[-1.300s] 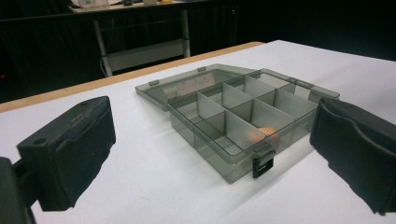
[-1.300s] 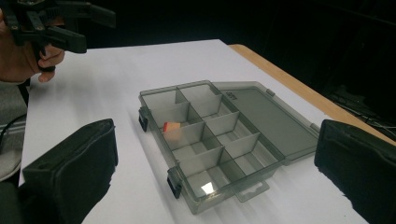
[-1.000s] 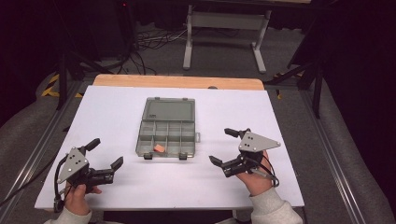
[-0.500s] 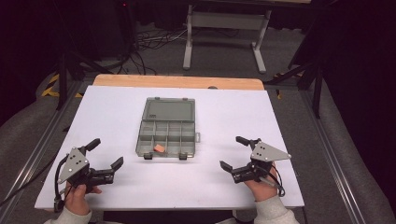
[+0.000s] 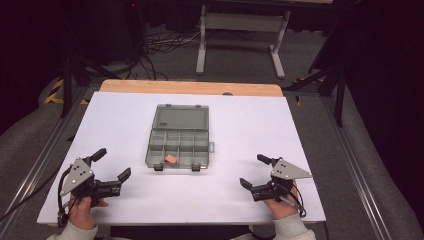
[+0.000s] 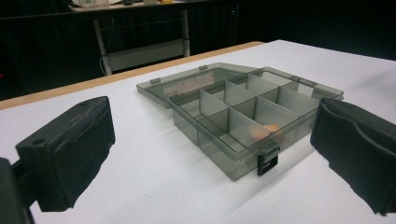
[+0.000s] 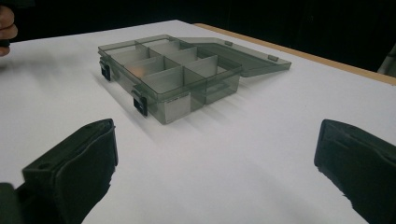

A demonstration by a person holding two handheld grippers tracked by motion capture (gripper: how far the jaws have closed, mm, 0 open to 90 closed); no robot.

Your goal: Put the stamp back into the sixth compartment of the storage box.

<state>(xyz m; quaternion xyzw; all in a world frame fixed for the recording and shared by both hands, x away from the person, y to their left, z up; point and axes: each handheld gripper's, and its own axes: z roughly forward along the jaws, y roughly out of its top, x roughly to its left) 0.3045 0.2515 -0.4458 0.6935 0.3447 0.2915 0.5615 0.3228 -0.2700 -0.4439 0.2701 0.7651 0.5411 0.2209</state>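
A white tabletop seen from above, with a person's hands entering from the near edge. At far left, the left claw rests on the tabletop near the front edge, its black jaws spread wide and holding nothing. In the middle lies a smoky grey, translucent plastic organiser box, divided into small compartments, its flat lid folded open onto the tabletop on the far side. One small orange piece sits in a front-row compartment, towards the middle. At far right, the right claw also rests low near the front edge, jaws apart and empty — both claws are well apart from the box.

Judging by this, the box is already open and one piece is inside; whatever handling remains, such as closing the lid and fastening the two dark front latches, has not begun.

The left gripper view looks at the box's front left corner and shows the orange piece as a dim glow through the wall. The right gripper view shows the box from the opposite front corner — and, at its upper left edge, part of the person's other hand.
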